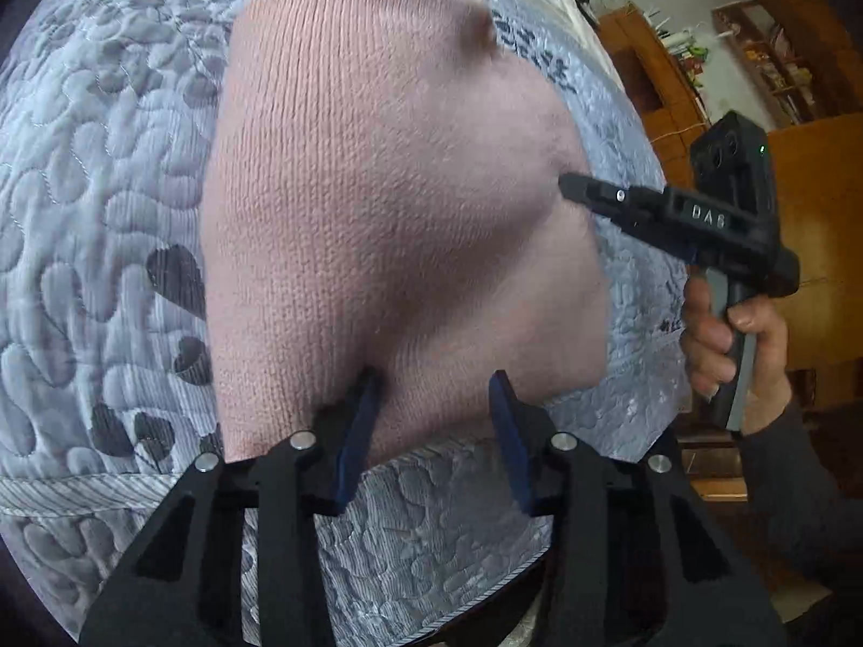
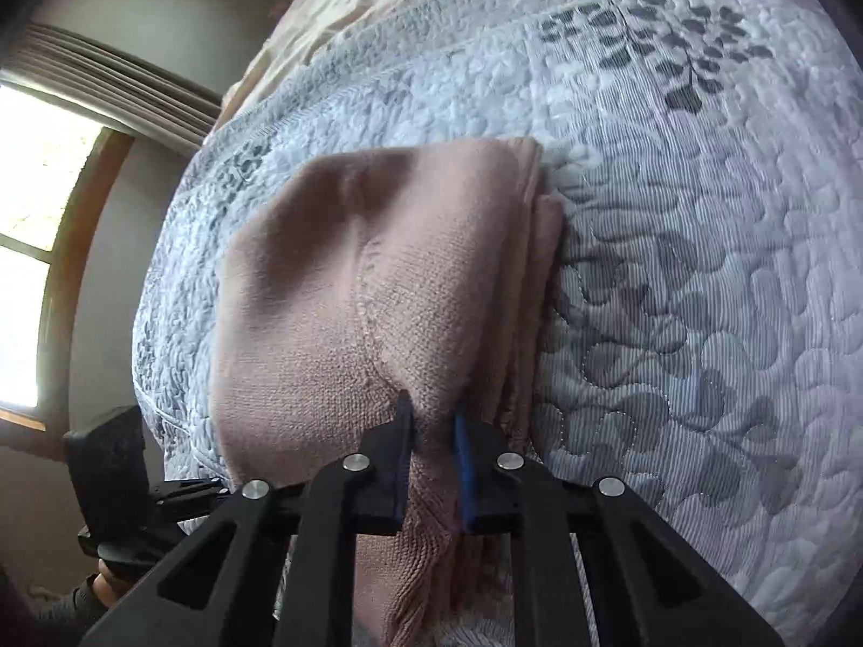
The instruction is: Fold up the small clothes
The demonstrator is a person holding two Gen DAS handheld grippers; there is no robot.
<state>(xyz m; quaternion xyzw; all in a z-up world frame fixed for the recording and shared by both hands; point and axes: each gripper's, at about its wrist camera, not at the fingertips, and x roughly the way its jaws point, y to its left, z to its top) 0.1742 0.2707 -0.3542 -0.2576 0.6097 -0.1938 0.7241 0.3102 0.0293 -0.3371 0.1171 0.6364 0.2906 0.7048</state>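
Your right claw (image 2: 434, 431) is pinched tight on the edge of the pink sweater (image 1: 388, 205). Your left claw (image 1: 437, 399) stands open, its fingers straddling the sweater's near edge on the quilted bed (image 1: 97, 172).

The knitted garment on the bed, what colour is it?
Dusty pink knitted garment, plain with no print; the left wrist view shows it best.

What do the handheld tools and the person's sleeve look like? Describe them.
Both tools are matte black with angular cut-out arms, silver round bolts and blue finger pads. The right tool carries white "DAS" lettering, a green light and a grey-fronted handle. The hand emerges from a dark sleeve.
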